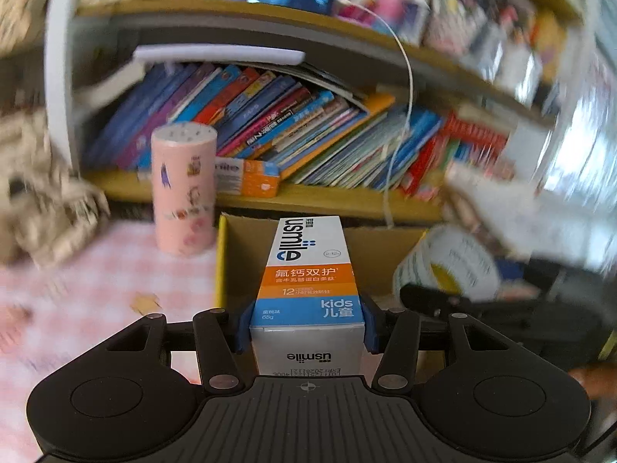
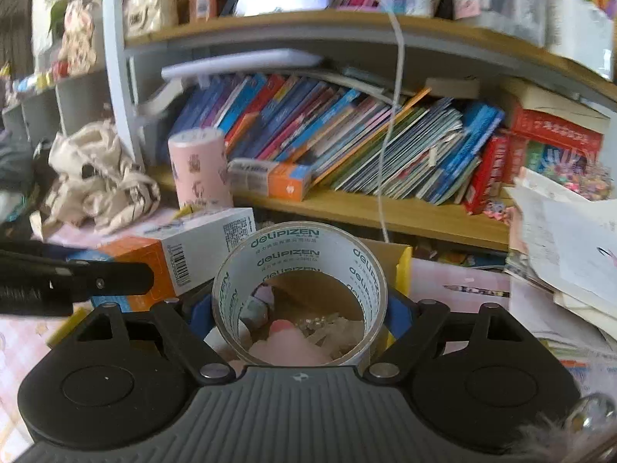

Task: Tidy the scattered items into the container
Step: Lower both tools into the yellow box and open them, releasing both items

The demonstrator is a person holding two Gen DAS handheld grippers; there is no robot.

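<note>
My left gripper (image 1: 306, 324) is shut on a white, orange and blue usmile toothpaste box (image 1: 308, 270), held over the open cardboard box (image 1: 239, 247) with its yellow edge. The same toothpaste box (image 2: 185, 247) shows at the left of the right wrist view. My right gripper (image 2: 299, 308) is shut on a roll of clear tape (image 2: 300, 266), held above the cardboard box (image 2: 389, 254). Through the roll I see pink and clear items lying inside the box. The tape roll (image 1: 447, 266) also shows at the right of the left wrist view.
A pink cylinder (image 1: 183, 189) stands on the pink checked cloth (image 1: 96, 289) left of the box. Another toothpaste box (image 1: 246, 177) lies on the bookshelf ledge among leaning books (image 1: 308, 131). A crumpled cloth bag (image 2: 96, 177) lies at left, papers (image 2: 570, 239) at right.
</note>
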